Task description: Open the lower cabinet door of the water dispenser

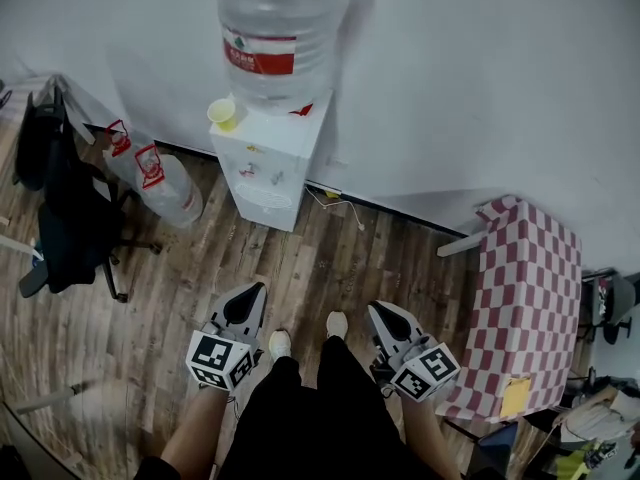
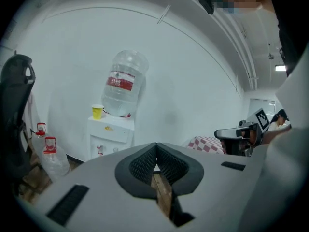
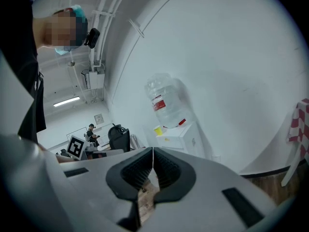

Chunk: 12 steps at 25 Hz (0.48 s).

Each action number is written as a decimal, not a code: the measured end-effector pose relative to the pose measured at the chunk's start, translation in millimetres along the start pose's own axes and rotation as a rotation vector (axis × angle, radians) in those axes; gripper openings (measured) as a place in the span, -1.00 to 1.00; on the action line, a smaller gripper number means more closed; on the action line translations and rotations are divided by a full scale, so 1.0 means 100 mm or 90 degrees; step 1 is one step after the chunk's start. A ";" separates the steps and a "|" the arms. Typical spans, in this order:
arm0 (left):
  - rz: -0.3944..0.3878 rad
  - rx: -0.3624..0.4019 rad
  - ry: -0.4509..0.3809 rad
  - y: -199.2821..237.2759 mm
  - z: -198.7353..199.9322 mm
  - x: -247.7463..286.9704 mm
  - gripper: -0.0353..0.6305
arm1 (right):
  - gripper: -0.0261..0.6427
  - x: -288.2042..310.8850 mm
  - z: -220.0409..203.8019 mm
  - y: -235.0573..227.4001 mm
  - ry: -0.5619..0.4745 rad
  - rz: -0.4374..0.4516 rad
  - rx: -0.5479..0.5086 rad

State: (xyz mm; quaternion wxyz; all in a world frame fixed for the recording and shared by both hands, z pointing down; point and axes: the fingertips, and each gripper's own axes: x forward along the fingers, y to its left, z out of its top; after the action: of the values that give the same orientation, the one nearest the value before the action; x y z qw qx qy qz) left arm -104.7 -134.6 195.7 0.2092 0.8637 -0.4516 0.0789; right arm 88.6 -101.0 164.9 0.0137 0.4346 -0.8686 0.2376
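Observation:
The white water dispenser (image 1: 272,161) stands against the wall with a large clear bottle (image 1: 281,30) on top and a yellow cup (image 1: 223,114) beside it. Its lower cabinet door (image 1: 266,204) looks closed. The dispenser (image 2: 109,137) also shows in the left gripper view, and the dispenser (image 3: 183,138) in the right gripper view. My left gripper (image 1: 260,289) is shut and empty, well short of the dispenser above the wood floor. My right gripper (image 1: 374,309) is likewise shut with nothing in it. The left gripper (image 2: 156,145) and the right gripper (image 3: 153,150) both point toward the dispenser.
Two empty water bottles (image 1: 160,178) lie on the floor left of the dispenser. A black office chair (image 1: 62,208) stands at the left. A red-checked table (image 1: 525,308) is at the right. A cable (image 1: 340,203) runs along the wall's base. My shoes (image 1: 305,333) are between the grippers.

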 end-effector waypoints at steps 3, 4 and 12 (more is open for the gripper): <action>0.009 0.001 0.006 -0.06 0.00 0.15 -0.85 | -0.85 0.04 0.01 -0.16 0.007 0.012 0.008; 0.016 0.003 0.006 -0.07 0.02 0.21 -0.85 | -0.85 0.06 0.02 -0.23 0.009 0.018 0.010; 0.086 -0.009 -0.001 -0.20 0.20 0.80 -0.85 | -0.85 0.41 0.24 -0.79 0.049 0.122 -0.003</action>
State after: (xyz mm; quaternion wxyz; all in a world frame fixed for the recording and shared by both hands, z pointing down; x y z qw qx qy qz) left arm -43.2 -192.7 197.5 0.2094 0.8300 -0.5093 0.0889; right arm 127.9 -181.8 184.9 0.0254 0.3397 -0.9056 0.2526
